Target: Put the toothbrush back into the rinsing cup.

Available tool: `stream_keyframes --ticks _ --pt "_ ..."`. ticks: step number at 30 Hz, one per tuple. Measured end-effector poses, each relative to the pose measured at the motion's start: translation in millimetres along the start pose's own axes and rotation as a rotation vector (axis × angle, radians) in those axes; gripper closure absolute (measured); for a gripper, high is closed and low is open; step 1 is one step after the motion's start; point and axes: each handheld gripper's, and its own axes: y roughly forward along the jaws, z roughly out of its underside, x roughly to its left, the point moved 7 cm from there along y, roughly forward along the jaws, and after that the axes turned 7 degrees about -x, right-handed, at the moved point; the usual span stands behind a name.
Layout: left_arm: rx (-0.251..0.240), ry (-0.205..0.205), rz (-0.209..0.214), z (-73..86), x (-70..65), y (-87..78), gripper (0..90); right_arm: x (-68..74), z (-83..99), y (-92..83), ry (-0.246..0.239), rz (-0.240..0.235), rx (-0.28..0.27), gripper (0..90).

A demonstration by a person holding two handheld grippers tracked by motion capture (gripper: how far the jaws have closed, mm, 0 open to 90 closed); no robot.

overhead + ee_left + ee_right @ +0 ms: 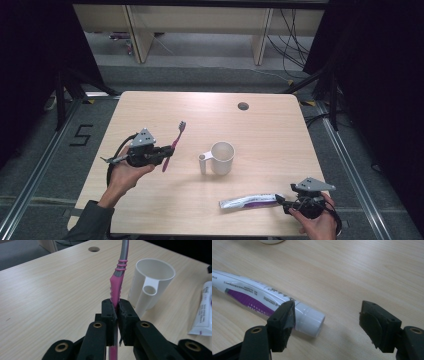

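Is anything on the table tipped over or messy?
Nothing looks spilled or broken. The white cup stands upright, the toothpaste tube lies flat with its cap on, and the left gripper holds the pink toothbrush clear of the cup.

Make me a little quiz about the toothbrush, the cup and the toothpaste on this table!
1. True or false: the left gripper is shut on the pink toothbrush.
2. Where does the toothpaste tube lie?
A. inside the white cup
B. flat on the table
C. on the floor
3. Fill in: the right gripper has its jaws ____, with the tube's white cap between them but not squeezed.

Key:
1. True. The pads pinch the handle, and the brush head points up and away.
2. B. It lies on the table, nearer the person than the white cup.
3. open
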Motion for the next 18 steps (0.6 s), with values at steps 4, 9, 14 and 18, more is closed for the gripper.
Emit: stream_keyframes --ticks 4,9,14,18 --pt "-0.034 -0.008 0.016 -6.3 -3.6 2.9 83.4 1.2 -0.1 -0.6 0.015 -0.001 0.006 29.9" --pt "-0.074 -0.011 0.018 -14.5 -7.7 7.3 83.4 0.5 -0.2 0.1 0.009 -0.001 -0.005 29.9" --pt "-0.114 -0.015 0.026 -23.2 -12.8 12.4 83.4 1.7 0.5 -1.2 0.028 -0.003 0.012 29.9" --pt "-0.138 -0.018 0.027 -30.3 -16.3 15.0 83.4 0.5 0.0 -0.7 0.014 -0.001 0.003 29.9"
